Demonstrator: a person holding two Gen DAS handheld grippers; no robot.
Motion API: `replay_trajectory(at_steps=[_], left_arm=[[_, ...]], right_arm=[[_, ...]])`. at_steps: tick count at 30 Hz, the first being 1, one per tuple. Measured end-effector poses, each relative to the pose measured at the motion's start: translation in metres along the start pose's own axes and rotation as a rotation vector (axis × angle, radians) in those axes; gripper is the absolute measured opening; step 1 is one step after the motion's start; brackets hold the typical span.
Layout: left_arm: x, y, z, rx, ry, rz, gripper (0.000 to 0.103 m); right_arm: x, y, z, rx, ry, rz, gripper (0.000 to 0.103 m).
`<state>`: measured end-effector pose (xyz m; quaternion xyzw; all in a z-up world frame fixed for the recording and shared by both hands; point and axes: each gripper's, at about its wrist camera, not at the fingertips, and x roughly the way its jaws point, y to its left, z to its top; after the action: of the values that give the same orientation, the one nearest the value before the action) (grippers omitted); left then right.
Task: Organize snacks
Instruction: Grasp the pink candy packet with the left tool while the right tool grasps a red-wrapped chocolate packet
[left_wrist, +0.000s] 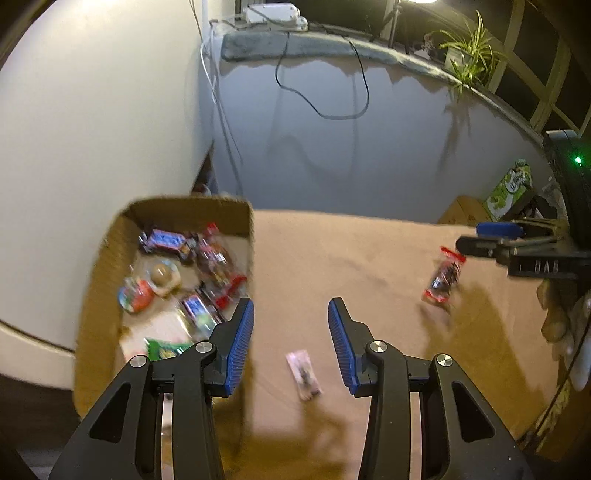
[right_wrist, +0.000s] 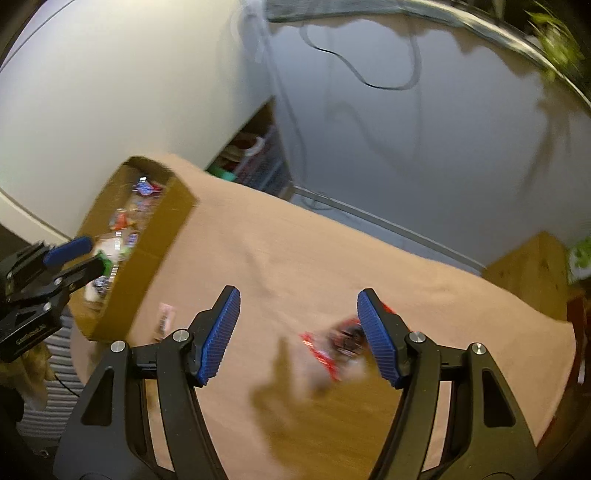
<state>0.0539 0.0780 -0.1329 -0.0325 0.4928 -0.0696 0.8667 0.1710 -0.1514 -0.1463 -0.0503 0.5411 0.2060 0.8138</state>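
Observation:
A cardboard box (left_wrist: 92, 295) holding several wrapped snacks stands at the left end of the tan tablecloth (left_wrist: 351, 258). A small pink packet (left_wrist: 303, 374) lies on the cloth, below the gap of my left gripper (left_wrist: 291, 314), which is open and holds nothing. Further right lies a red-ended snack pack (left_wrist: 443, 277), under my right gripper (left_wrist: 480, 238). In the right wrist view that red pack (right_wrist: 332, 350) lies blurred on the cloth close by the right finger of my right gripper (right_wrist: 298, 295), open and not touching it. The box (right_wrist: 155, 258) and my left gripper (right_wrist: 88, 256) appear at the left.
A green carton (left_wrist: 511, 188) and a wooden block (left_wrist: 465, 214) sit beyond the table's far right corner. A black cable (left_wrist: 332, 110) hangs on the grey wall, with a potted plant (left_wrist: 469, 48) on the ledge above. The table's near edge drops off at the bottom right.

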Motion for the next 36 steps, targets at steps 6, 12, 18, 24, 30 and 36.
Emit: replay_trajectory(at_steps=[6,12,18,24,30,36], left_arm=[[0.015,-0.019,-0.034,-0.023,0.091,-0.036,0.040],[0.033,-0.031,-0.065,-0.054,0.170,-0.073,0.040],[0.049,-0.026,-0.073,-0.100,0.204,-0.068,0.040],[0.064,-0.019,-0.067,-0.150,0.203,-0.044,0.040],[0.080,-0.025,-0.065,-0.171,0.209,-0.021,0.040],[0.090,-0.034,-0.061,-0.154,0.191,-0.012,0.031]], right_arm=[[0.001,-0.043,-0.020,0.085,0.021,-0.032,0.069],[0.014,-0.070,-0.038,0.159,0.065,-0.022,0.069],[0.035,-0.074,-0.045,0.216,0.109,0.028,0.069],[0.057,-0.067,-0.040,0.264,0.138,0.054,0.069],[0.067,-0.059,-0.034,0.258,0.153,0.051,0.069],[0.077,-0.049,-0.029,0.239,0.166,0.034,0.069]])
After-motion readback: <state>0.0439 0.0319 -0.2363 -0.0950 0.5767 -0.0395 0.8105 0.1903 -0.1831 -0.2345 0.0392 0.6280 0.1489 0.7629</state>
